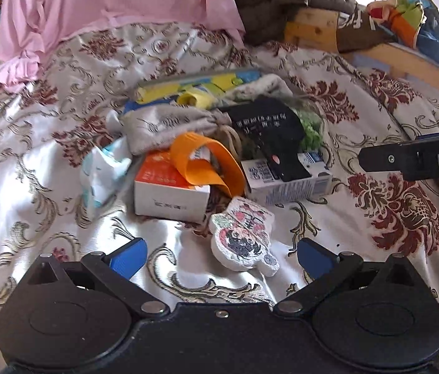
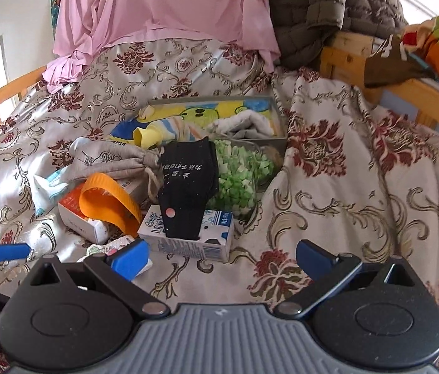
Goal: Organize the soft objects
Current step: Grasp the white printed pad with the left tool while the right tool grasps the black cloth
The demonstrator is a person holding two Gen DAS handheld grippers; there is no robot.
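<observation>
Soft objects lie heaped at the middle of the bed [image 1: 384,215]: a black sock [image 2: 188,184] draped over a milk carton [image 2: 188,240], a grey drawstring pouch [image 1: 169,127], an orange band [image 1: 207,162] on an orange-and-white box [image 1: 169,193], and a printed white plush [image 1: 244,240] nearest the foot edge. Behind them a grey tray [image 2: 278,115] holds folded cloths. The left hand-held gripper [image 1: 221,255] hovers with jaws apart around the plush; the right hand-held gripper [image 2: 222,258] hovers open before the carton.
</observation>
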